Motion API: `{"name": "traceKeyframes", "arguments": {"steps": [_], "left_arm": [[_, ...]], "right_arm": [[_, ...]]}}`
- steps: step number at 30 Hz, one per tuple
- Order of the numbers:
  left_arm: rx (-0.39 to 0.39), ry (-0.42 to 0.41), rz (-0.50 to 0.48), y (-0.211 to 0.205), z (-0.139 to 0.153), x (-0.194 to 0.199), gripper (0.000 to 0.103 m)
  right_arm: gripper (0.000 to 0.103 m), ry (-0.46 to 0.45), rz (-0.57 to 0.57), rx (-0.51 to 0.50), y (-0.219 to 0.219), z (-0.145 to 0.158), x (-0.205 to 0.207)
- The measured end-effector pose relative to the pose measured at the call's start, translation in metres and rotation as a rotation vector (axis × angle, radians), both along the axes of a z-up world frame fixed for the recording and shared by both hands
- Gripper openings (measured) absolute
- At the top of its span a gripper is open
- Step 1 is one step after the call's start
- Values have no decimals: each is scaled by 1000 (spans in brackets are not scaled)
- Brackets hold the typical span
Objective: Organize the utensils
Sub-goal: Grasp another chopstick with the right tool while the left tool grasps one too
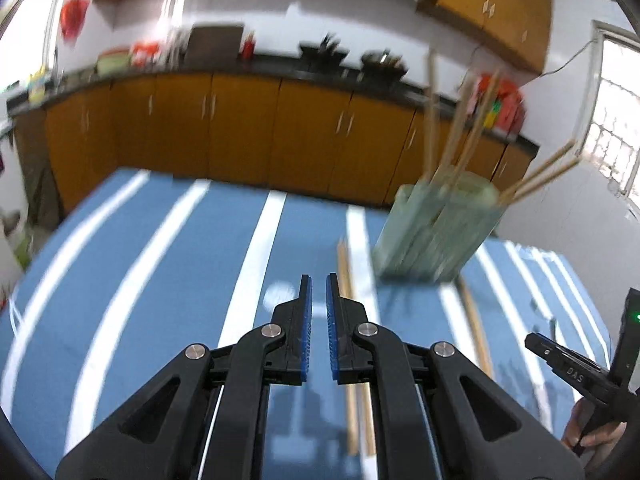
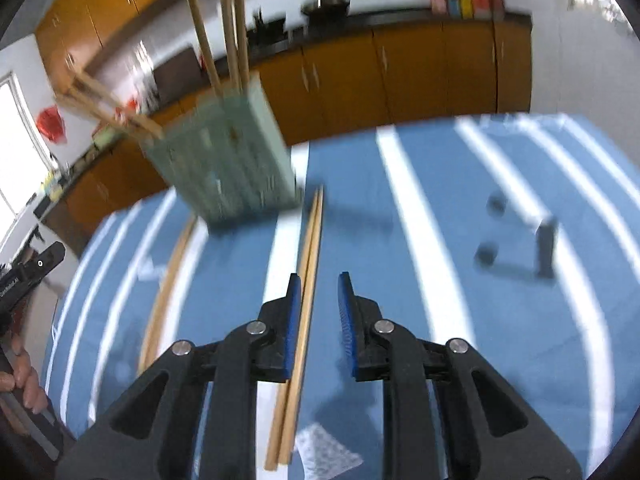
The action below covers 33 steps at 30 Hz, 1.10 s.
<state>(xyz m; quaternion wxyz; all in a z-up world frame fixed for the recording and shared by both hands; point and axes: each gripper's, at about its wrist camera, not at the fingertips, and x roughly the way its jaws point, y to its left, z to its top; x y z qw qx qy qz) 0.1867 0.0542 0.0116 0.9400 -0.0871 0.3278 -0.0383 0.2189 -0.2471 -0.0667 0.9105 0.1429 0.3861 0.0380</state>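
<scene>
Two grippers over a blue-and-white striped counter, chopsticks loose and in a holder.

In the left wrist view, the left gripper sits low centre, fingers nearly together with a narrow gap, nothing between them. The pale green holder, right of centre, holds several chopsticks. In the right wrist view, the right gripper has its fingers apart around a chopstick pair lying on the counter, touching the left finger. Another chopstick lies further left.
</scene>
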Motion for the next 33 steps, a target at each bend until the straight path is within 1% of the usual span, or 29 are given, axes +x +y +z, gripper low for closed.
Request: {"name": "traceKeyframes", "arguments": {"steps": [2, 5, 12, 18, 20, 27, 28, 29, 31, 33], "left_arm": [[3, 31, 1, 3, -12, -1, 8], [5, 68, -6, 7, -28, -3, 8], [8, 115, -26, 0, -45, -4, 8], [6, 137, -42, -6, -54, -2, 8], [6, 139, -47, -8, -54, -2, 8], [-18, 161, -84, -13, -61, -1, 8], [-21, 164, -88, -14, -61, 0, 8], [-26, 168, -96, -15, -62, 0, 8], [-37, 177, -114, -18, -64, 1, 8], [-42, 185, -133, -21, -66, 2, 8]], "right_arm": [[20, 47, 16, 12, 8, -16, 2], [20, 73, 31, 16, 16, -29, 1], [19, 102, 49, -27, 25, -31, 10], [18, 86, 37, -96, 29, -31, 13], [18, 79, 23, -133, 30, -31, 13], [18, 79, 46, -156, 34, -34, 12], [16, 78, 48, -166, 34, -34, 12], [8, 78, 45, -178, 34, -34, 13], [8, 82, 13, -202, 30, -34, 14], [8, 87, -41, -198, 19, -34, 15]]}}
